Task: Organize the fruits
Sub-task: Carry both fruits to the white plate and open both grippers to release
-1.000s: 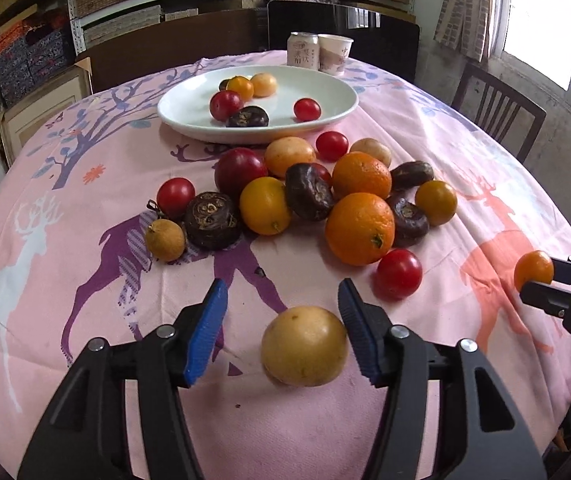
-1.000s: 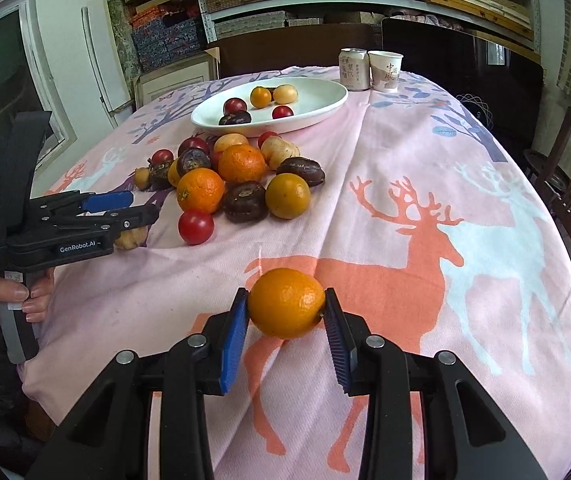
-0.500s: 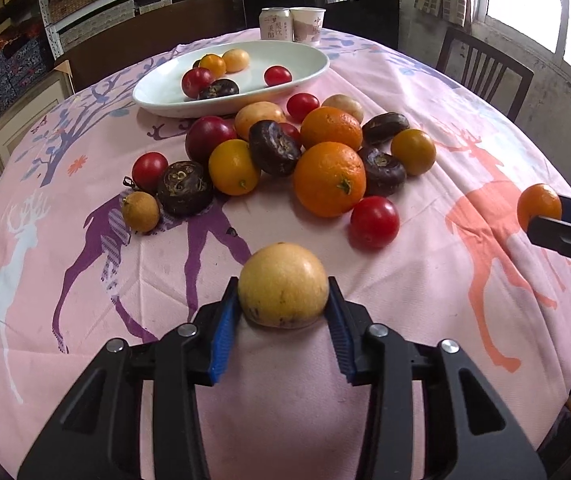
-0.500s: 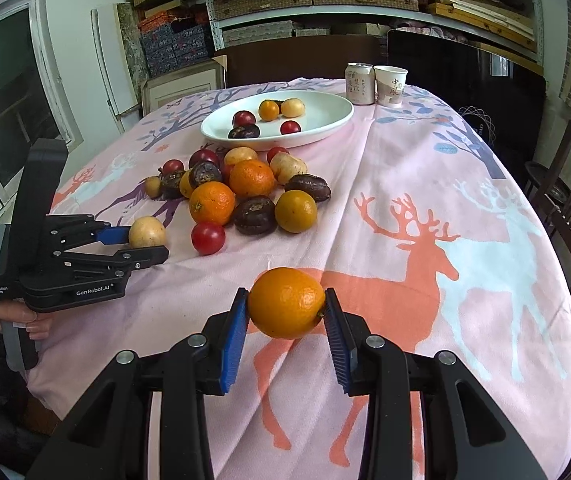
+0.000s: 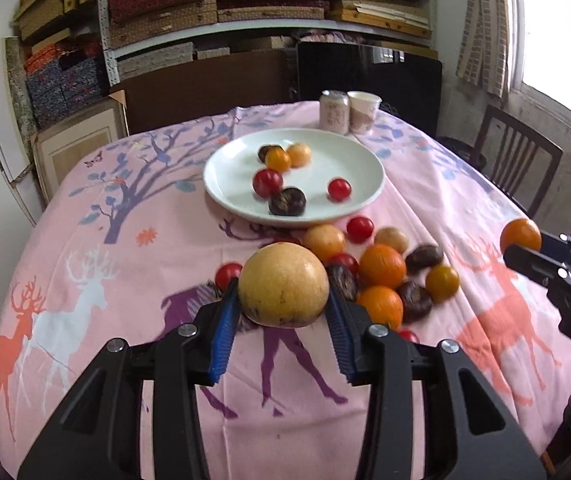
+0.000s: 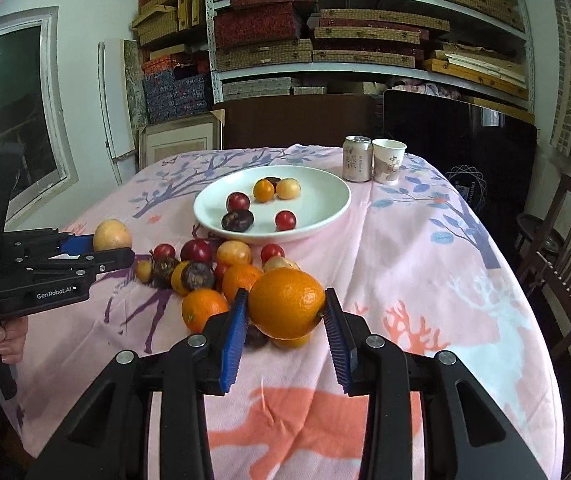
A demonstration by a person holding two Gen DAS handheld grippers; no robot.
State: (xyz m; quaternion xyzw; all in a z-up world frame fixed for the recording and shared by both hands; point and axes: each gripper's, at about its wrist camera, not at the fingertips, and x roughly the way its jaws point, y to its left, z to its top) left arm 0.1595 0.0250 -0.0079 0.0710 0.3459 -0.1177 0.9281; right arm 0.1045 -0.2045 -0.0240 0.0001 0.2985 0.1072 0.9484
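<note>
Nearest each camera, a fruit sits clamped between blue pads: the left tool (image 5: 283, 312) grips a yellow-brown round fruit (image 5: 283, 284), its jaws having just closed onto it, and the right tool (image 6: 285, 320) grips an orange (image 6: 286, 303). Both are held clear of the surface (image 6: 425, 280), probably so they can travel over the loose fruit pile (image 5: 381, 280) without knocking it. Beyond the pile lies the white plate (image 5: 361, 160), likely the destination, with a few small fruits on it.
</note>
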